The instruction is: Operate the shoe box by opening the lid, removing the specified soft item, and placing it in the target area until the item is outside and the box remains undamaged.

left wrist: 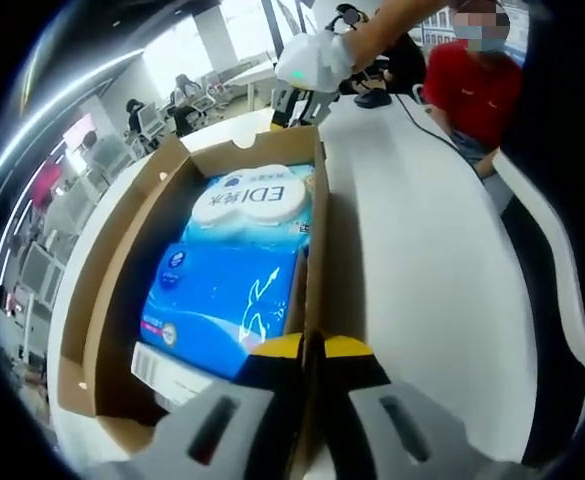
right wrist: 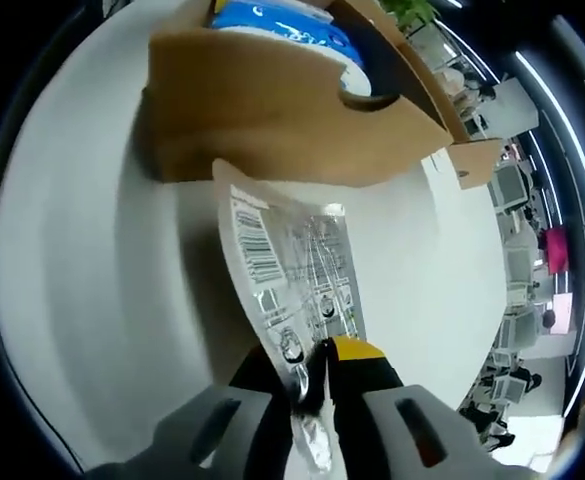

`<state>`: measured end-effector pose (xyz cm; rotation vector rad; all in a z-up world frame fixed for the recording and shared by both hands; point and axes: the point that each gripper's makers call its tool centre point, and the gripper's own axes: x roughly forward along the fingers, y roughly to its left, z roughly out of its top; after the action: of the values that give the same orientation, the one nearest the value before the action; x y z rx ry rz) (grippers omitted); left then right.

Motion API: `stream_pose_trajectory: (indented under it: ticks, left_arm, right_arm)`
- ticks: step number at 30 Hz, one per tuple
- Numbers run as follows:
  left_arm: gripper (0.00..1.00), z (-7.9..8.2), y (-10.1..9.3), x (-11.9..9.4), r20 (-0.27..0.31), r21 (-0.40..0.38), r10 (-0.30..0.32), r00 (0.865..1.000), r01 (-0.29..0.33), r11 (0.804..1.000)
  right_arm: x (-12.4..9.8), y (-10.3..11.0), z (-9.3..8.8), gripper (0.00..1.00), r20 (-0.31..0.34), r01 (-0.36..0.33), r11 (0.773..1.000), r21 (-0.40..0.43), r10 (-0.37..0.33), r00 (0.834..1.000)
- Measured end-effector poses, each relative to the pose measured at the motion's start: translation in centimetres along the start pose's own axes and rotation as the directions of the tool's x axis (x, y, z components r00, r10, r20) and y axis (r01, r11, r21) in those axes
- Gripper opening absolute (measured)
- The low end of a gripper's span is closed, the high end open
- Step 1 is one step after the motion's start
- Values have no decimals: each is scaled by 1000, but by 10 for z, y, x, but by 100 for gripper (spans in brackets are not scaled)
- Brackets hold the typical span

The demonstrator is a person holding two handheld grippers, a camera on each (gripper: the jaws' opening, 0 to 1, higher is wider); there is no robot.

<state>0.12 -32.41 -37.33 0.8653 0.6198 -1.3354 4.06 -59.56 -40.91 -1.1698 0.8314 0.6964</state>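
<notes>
The open brown shoe box (left wrist: 122, 260) lies on the white table (left wrist: 412, 260) with a blue-and-white tissue pack (left wrist: 237, 260) inside. My left gripper (left wrist: 310, 350) is shut on the box's near right wall, which runs up between its yellow-tipped jaws. At the box's far end is my right gripper (left wrist: 312, 65), held by a person's arm. In the right gripper view, my right gripper (right wrist: 317, 365) is shut on a clear plastic packet (right wrist: 297, 270) with a barcode label. The packet is outside the box (right wrist: 272, 110), over the table, and the blue pack (right wrist: 282, 25) shows past the box wall.
A person in a red shirt (left wrist: 472, 90) sits at the table's far side, beside a black cable (left wrist: 427, 120). Office desks and chairs (left wrist: 92, 160) stand beyond the table's left edge. Bare white tabletop (right wrist: 92, 260) lies left of the packet.
</notes>
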Motion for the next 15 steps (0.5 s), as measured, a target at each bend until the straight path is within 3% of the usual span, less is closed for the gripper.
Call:
stream_pose_trajectory:
  ticks: [15]
  left_arm:
    - [4, -2, 0, 1, -6, -3, 7, 1000, -7, 1000]
  right_arm:
    - [-2, 5, -1, 13, -9, -33, 999, 0, 33, 999]
